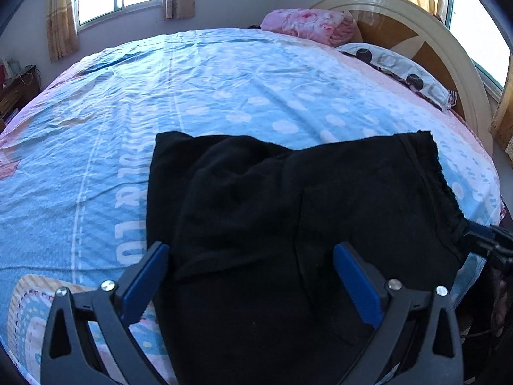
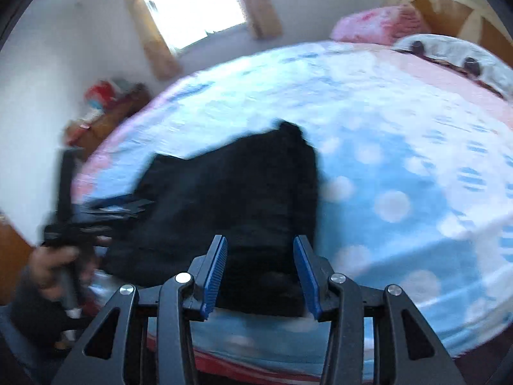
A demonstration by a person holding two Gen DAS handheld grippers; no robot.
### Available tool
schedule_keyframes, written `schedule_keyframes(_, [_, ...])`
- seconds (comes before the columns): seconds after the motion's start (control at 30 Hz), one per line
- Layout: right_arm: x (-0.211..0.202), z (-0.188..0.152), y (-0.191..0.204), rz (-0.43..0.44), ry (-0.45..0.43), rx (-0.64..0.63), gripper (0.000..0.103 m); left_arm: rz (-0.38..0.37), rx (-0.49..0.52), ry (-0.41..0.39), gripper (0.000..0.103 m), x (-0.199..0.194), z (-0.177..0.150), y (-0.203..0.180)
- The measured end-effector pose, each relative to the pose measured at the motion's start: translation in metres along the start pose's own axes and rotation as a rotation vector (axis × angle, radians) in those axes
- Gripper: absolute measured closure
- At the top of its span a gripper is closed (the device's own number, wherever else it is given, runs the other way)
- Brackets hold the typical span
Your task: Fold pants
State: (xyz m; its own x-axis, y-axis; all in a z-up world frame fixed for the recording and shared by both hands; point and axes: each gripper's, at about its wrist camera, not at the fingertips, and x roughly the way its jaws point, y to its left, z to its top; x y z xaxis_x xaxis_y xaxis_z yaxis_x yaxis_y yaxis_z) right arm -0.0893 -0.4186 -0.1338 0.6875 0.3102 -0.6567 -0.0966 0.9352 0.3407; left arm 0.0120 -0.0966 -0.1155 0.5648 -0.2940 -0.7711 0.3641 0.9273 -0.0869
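**Black pants lying folded on the bed, both tongs spread**

We see the black pants [image 1: 288, 224] lying in a folded heap on the blue dotted bedsheet [image 1: 224, 89], in the lower middle of the left wrist frame. Our left tongs [image 1: 251, 276] stand wide over the cloth and hold nothing. In the blurred right wrist frame, our right tongs [image 2: 260, 272] are parted more narrowly above the near edge of the pants [image 2: 243, 192], and nothing is between them. A pink blanket [image 1: 307, 24] and a pillow [image 1: 400, 70] lie at the upper right by the headboard [image 1: 426, 32].
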Motion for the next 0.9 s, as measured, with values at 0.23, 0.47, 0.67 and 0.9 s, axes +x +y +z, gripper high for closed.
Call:
schedule_keyframes(0.23, [-0.004,-0.003,-0.005,-0.026,-0.009,-0.03,0.084,0.007,0.0,0.002,0.0,-0.002,-0.002,-0.003])
schedule_keyframes(0.47, [-0.019,-0.009,0.0,-0.032,-0.002,-0.051,0.103,-0.003,-0.004,0.004,0.0,-0.004,-0.002,-0.005])
schedule_keyframes(0.67, [-0.012,-0.019,-0.01,-0.032,0.038,-0.024,0.103,-0.014,0.013,-0.007,0.0,-0.008,-0.007,-0.011])
schedule_keyframes(0.9, [-0.01,-0.026,-0.009,-0.041,0.069,-0.035,0.103,-0.014,0.053,-0.03,0.0,-0.014,-0.016,-0.016])
